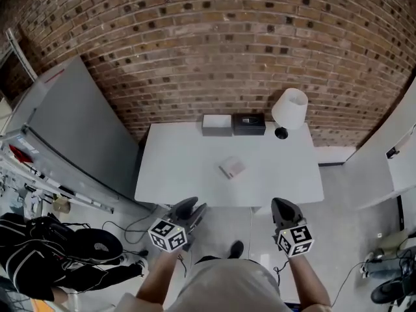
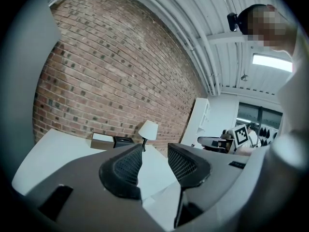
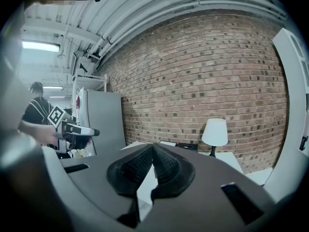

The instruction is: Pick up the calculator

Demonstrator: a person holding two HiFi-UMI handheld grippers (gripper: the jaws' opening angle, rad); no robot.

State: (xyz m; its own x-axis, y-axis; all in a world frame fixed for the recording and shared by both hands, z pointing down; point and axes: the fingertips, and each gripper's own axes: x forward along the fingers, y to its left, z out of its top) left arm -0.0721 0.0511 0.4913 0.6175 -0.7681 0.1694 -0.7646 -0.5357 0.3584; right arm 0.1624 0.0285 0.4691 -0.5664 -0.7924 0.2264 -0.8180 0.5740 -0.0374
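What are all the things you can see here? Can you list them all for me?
table: one, white, against the wall
calculator: one, pale grey, middle of the table
grey box: one, grey, back edge of the table
black box: one, black, right beside the grey box
lamp: one, white shade, back right corner of the table
wall: one, red-brown brick, behind the table
cabinet: one, grey, left of the table
striped shape: one, black and white, lower left; bag or person, unclear
left gripper: one, dark grey, near the table's front edge, jaws apart, empty
right gripper: one, dark grey, near the front edge, jaws together, empty
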